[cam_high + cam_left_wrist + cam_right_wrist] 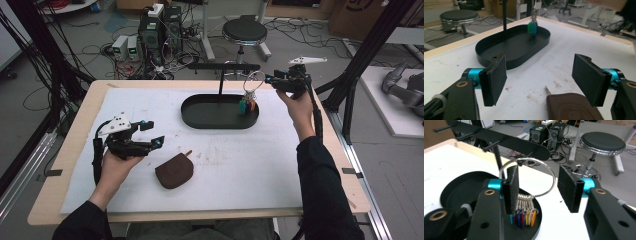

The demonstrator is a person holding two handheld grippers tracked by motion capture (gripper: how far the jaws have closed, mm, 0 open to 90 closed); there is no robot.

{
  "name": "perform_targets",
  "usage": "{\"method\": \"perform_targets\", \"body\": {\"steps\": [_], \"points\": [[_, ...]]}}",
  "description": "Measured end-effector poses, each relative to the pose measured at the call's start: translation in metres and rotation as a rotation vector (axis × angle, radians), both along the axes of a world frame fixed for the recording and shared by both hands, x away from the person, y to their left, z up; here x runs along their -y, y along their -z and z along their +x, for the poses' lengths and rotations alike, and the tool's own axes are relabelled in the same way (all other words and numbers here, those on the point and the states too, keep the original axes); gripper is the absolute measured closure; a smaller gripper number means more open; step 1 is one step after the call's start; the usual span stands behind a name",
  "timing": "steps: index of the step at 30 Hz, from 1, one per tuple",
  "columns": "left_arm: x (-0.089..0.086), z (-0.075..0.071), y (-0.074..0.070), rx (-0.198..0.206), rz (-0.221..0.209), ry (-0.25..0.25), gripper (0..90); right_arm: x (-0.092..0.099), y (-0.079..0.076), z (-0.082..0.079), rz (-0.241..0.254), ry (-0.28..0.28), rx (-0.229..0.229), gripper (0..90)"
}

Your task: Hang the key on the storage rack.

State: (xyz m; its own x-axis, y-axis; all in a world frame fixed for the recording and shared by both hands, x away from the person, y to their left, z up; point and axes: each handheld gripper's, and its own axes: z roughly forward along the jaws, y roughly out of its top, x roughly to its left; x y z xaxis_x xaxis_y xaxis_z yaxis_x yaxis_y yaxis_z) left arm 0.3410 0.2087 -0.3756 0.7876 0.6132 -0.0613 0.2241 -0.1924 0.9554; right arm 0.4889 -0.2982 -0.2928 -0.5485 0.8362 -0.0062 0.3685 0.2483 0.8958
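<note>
To the left of the black tray [200,119] I hold the left gripper [150,134] with jaws wide apart and nothing between them, just above the brown pouch [174,171] on the desk [75,130]. At the tray's right end the key ring [529,176] hangs from a peg of the black rack [506,141], its coloured tags [524,216] dangling over the tray. My right gripper [537,186] is about half open, one pad beside the ring, not clamping it.

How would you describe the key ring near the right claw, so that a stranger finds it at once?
Start at the black oval tray at the far middle of the white table cover; a black stand with pegs rises from it. At the stand's right end a large silver key ring hangs on a peg. Its bunch of coloured tags, dangling over the tray, sets it apart.
</note>
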Motion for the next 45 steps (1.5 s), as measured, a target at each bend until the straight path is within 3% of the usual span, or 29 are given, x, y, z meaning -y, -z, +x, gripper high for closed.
{"method": "perform_targets", "body": {"steps": [3, 8, 11, 12, 14, 17, 20, 23, 26, 28, 31, 33, 36, 45], "points": [[0.001, 0.002, -0.002, 0.007, 0.014, -0.003, 27.8, 0.003, -0.006, -0.009, -0.001, -0.011, 0.007, 49.4], [0.001, 0.006, -0.006, 0.052, 0.037, -0.004, 28.0, 0.017, -0.015, -0.043, 0.025, -0.035, 0.059, 46.4], [0.001, 0.006, -0.006, 0.050, 0.032, -0.003, 28.0, 0.023, -0.015, -0.053, 0.034, -0.043, 0.051, 43.4], [0.001, 0.006, -0.006, 0.049, 0.026, -0.001, 28.0, 0.027, -0.015, -0.063, 0.044, -0.048, 0.030, 40.3], [0.000, 0.005, -0.005, 0.067, 0.018, -0.004, 28.0, 0.031, -0.012, -0.075, 0.052, -0.050, 0.056, 39.8], [-0.001, 0.004, -0.002, 0.076, 0.023, -0.005, 28.0, 0.034, -0.010, -0.085, 0.051, -0.054, 0.048, 37.2], [-0.005, 0.003, 0.005, 0.068, 0.041, -0.007, 28.0, 0.040, 0.003, -0.106, 0.084, -0.064, 0.064, 33.3], [-0.009, 0.002, 0.008, 0.071, 0.043, -0.013, 27.4, 0.043, 0.010, -0.114, 0.090, -0.065, 0.062, 33.1], [-0.015, 0.001, 0.009, 0.075, 0.049, -0.026, 26.6, 0.049, 0.026, -0.131, 0.119, -0.051, 0.076, 30.6], [-0.019, 0.000, 0.010, 0.067, 0.028, -0.037, 26.2, 0.050, 0.036, -0.137, 0.130, -0.035, 0.085, 27.5], [-0.020, -0.001, 0.011, 0.065, 0.031, -0.047, 26.2, 0.050, 0.046, -0.143, 0.140, -0.016, 0.084, 26.0], [-0.020, 0.000, 0.013, 0.051, 0.032, -0.056, 26.2, 0.050, 0.062, -0.152, 0.156, 0.012, 0.097, 26.1], [-0.019, 0.000, 0.013, 0.050, 0.035, -0.058, 26.2, 0.051, 0.073, -0.155, 0.160, 0.040, 0.081, 26.2], [-0.015, -0.001, 0.017, 0.036, 0.048, -0.058, 26.2, 0.056, 0.084, -0.157, 0.149, 0.065, 0.060, 26.4]]}}
